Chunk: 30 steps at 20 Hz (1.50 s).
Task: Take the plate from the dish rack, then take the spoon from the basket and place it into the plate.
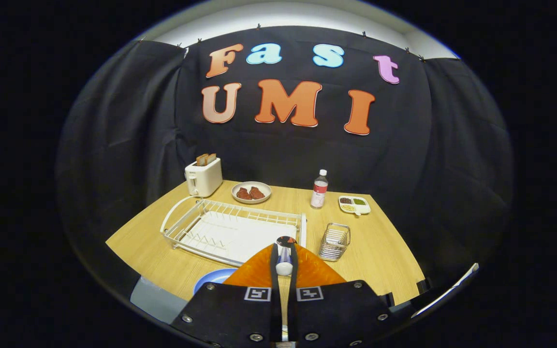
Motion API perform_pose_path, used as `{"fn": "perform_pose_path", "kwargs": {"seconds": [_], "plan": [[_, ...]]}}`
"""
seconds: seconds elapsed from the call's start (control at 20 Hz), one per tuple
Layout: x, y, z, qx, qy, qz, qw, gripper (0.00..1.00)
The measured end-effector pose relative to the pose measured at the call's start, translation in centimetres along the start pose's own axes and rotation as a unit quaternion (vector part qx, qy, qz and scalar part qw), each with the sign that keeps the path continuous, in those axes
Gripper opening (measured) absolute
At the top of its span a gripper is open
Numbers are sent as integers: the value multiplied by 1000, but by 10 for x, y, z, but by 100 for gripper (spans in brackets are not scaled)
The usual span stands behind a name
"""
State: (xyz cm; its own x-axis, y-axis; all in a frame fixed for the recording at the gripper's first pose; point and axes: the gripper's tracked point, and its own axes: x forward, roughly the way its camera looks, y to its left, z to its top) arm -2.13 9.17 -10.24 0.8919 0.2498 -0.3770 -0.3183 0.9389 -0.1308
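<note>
On the light wooden table (162,251), the white wire dish rack (232,231) lies at about eleven o'clock from the gripper (284,263), its slots empty over a white drip tray. At one o'clock, just beside the rack's right end, stands the small silver wire basket (334,241); what lies inside it cannot be told. Farther back, from ten to two o'clock, stand a white toaster (203,177) with two bread slices upright in its slots, a pale round dish (251,192) holding two reddish-brown pieces, a clear bottle with a white cap and red label (319,189), and a white divided tray (354,205) holding dark, green and yellow fillings in separate sections.

The gripper's fingers are closed together on the handle of the spoon (284,255), which stands upright between them, its metal bowl topmost and rising in front of the rack's near rail. The blue round plate (213,279) lies on the table at about nine o'clock, low beside the gripper and partly hidden behind it. Nothing stands between the spoon and the plate.
</note>
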Motion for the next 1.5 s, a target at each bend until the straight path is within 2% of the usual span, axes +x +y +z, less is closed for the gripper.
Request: {"fn": "perform_pose_path", "kwargs": {"seconds": [0.4,0.7,1.05,1.35,1.5], "plan": [[-11,62,-37,-22,33,74,996,5],[2,98,-71,-40,68,120,990,5],[30,109,-106,-53,101,137,984,5],[52,115,-122,-65,105,155,980,5],[59,111,-126,-61,111,151,980,6]]}}
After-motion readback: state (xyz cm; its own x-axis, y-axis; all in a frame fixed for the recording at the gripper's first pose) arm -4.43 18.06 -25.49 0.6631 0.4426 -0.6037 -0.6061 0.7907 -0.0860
